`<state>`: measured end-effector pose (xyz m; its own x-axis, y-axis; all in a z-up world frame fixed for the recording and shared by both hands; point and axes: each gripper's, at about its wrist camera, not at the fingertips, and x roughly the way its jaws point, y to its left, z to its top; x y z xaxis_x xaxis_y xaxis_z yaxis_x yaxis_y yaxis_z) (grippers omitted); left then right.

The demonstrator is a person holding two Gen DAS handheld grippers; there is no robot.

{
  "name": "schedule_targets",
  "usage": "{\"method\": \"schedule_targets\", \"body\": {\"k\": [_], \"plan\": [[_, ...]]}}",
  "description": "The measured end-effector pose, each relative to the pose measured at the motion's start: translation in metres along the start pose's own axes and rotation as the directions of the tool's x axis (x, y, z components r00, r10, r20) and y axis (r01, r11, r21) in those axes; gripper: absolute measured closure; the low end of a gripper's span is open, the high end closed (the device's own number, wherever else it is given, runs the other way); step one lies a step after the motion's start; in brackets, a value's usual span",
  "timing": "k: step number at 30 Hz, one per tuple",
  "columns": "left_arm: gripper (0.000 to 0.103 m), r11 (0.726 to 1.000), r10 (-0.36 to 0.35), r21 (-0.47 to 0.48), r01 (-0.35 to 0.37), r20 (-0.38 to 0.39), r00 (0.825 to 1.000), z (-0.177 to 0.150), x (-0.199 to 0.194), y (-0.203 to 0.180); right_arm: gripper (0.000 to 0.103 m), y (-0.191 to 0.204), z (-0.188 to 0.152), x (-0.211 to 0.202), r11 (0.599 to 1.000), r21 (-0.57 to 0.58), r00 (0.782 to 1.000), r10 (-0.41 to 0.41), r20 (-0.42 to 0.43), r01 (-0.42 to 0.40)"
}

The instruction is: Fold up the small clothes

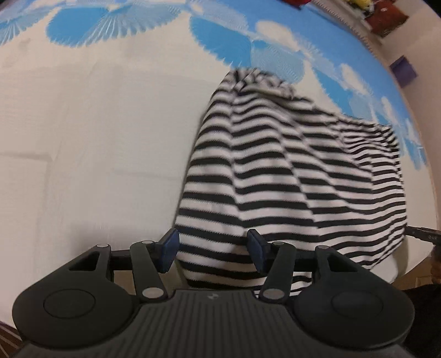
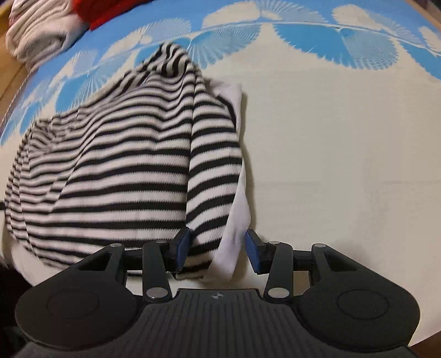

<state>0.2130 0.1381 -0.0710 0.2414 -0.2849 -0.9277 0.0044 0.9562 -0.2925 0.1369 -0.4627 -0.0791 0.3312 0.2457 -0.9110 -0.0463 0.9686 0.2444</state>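
While both grippers are pointed steeply down, a black-and-white striped garment [image 1: 289, 176] is seen lying in a rumpled heap on a cream sheet [image 1: 96, 137] printed with blue fan shapes. On the left gripper [image 1: 213, 250] the jaws are parted, and the near edge of the striped cloth is seen between the 2 blue pads [image 1: 168, 249] without being pinched. On the right gripper [image 2: 217, 249] the jaws are likewise parted; a striped fold and a white edge of the garment are seen between its pads [image 2: 183, 247], the left pad lying against the cloth and the right pad apart from it. Folded pale clothes [image 2: 35, 33] and something red [image 2: 104, 11] are seen at the sheet's far corner.
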Motion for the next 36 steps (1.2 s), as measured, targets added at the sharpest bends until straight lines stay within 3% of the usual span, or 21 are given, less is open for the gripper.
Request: {"method": "schedule_targets", "body": {"k": [7, 9, 10, 11, 12, 14, 16, 17, 18, 19, 20, 21, 23, 24, 26, 28, 30, 31, 33, 36], "plan": [[0.044, 1.000, 0.025, 0.015, -0.025, -0.038, 0.999, 0.006, 0.016, -0.001, 0.056, -0.001, -0.001, 0.006, 0.999, -0.015, 0.998, 0.044, -0.033, -0.045], [0.056, 0.999, 0.024, 0.037, -0.023, -0.035, 0.999, 0.006, 0.015, -0.005, 0.069, 0.002, -0.002, 0.005, 0.997, -0.035, 0.997, 0.069, -0.035, -0.070], [0.075, 0.999, 0.022, 0.050, -0.021, -0.028, 0.999, 0.006, 0.014, -0.007, 0.077, 0.003, -0.004, 0.003, 0.995, -0.045, 0.996, 0.083, -0.032, -0.085], [0.087, 0.998, 0.018, 0.064, -0.017, -0.012, 1.000, 0.006, 0.012, -0.008, 0.088, 0.003, -0.005, 0.000, 0.994, -0.056, 0.996, 0.090, -0.022, -0.091], [0.093, 0.997, 0.007, 0.071, -0.008, 0.011, 1.000, 0.005, 0.007, -0.008, 0.091, 0.002, -0.006, -0.003, 0.994, -0.060, 0.996, 0.093, -0.008, -0.093], [0.094, 0.998, -0.004, 0.061, -0.002, 0.111, 0.994, 0.007, -0.010, -0.006, 0.094, -0.009, -0.003, -0.017, 0.992, -0.029, 0.990, 0.125, 0.066, -0.124], [0.095, 0.999, -0.050, -0.008, 0.053, 0.229, 0.972, 0.008, -0.034, 0.008, 0.095, -0.026, 0.002, -0.043, 0.980, 0.024, 0.956, 0.187, 0.225, -0.197], [0.095, 0.996, -0.071, -0.029, 0.082, 0.276, 0.959, 0.007, -0.045, 0.014, 0.095, -0.036, 0.002, -0.059, 0.966, 0.049, 0.920, 0.225, 0.320, -0.253], [0.095, 0.997, -0.065, -0.019, 0.074, 0.303, 0.951, 0.005, -0.052, 0.017, 0.095, -0.042, 0.001, -0.070, 0.956, 0.061, 0.893, 0.243, 0.378, -0.285], [0.094, 0.998, -0.057, -0.007, 0.062, 0.295, 0.954, 0.002, -0.052, 0.019, 0.095, -0.047, -0.002, -0.077, 0.953, 0.060, 0.878, 0.247, 0.410, -0.297], [0.094, 0.998, -0.054, -0.010, 0.059, 0.259, 0.964, 0.001, -0.047, 0.022, 0.095, -0.049, -0.004, -0.077, 0.954, 0.051, 0.882, 0.250, 0.399, -0.294], [0.094, 0.999, -0.045, -0.014, 0.049, 0.203, 0.978, -0.001, -0.038, 0.025, 0.095, -0.049, -0.007, -0.071, 0.960, 0.029, 0.903, 0.251, 0.349, -0.278], [0.094, 1.000, -0.004, 0.014, 0.003, 0.086, 0.996, -0.005, -0.019, 0.025, 0.095, -0.044, -0.014, -0.049, 0.982, -0.031, 0.962, 0.191, 0.195, -0.188], [0.093, 0.999, 0.007, 0.041, -0.009, 0.044, 0.999, -0.008, -0.012, 0.022, 0.095, -0.043, -0.018, -0.036, 0.987, -0.042, 0.981, 0.156, 0.112, -0.153], [0.089, 0.995, 0.036, 0.092, -0.039, 0.032, 0.999, -0.011, -0.009, 0.016, 0.094, -0.042, -0.024, -0.017, 0.994, -0.065, 0.997, 0.083, 0.008, -0.082], [0.089, 0.994, 0.072, 0.077, -0.079, 0.092, 0.993, -0.010, -0.018, 0.018, 0.097, -0.044, -0.023, -0.017, 0.998, -0.068, 0.999, 0.020, 0.025, -0.018], [0.088, 0.998, 0.063, 0.018, -0.066, 0.139, 0.988, -0.007, -0.028, 0.023, 0.097, -0.052, -0.019, -0.023, 0.992, -0.030, 0.990, -0.116, 0.078, 0.119], [0.088, 0.999, 0.047, -0.011, -0.045, 0.166, 0.985, -0.006, -0.033, 0.027, 0.097, -0.063, -0.017, -0.027, 0.989, 0.035, 0.985, -0.148, 0.090, 0.146], [0.088, 1.000, 0.004, -0.013, -0.002, 0.214, 0.977, -0.003, -0.043, 0.025, 0.097, -0.073, -0.013, -0.039, 0.988, 0.115, 0.981, -0.123, 0.150, 0.106], [0.082, 0.997, -0.072, 0.056, 0.062, 0.211, 0.975, -0.002, -0.044, 0.011, 0.095, -0.060, -0.007, -0.056, 0.996, 0.089, 0.963, -0.003, 0.271, -0.022]]}}
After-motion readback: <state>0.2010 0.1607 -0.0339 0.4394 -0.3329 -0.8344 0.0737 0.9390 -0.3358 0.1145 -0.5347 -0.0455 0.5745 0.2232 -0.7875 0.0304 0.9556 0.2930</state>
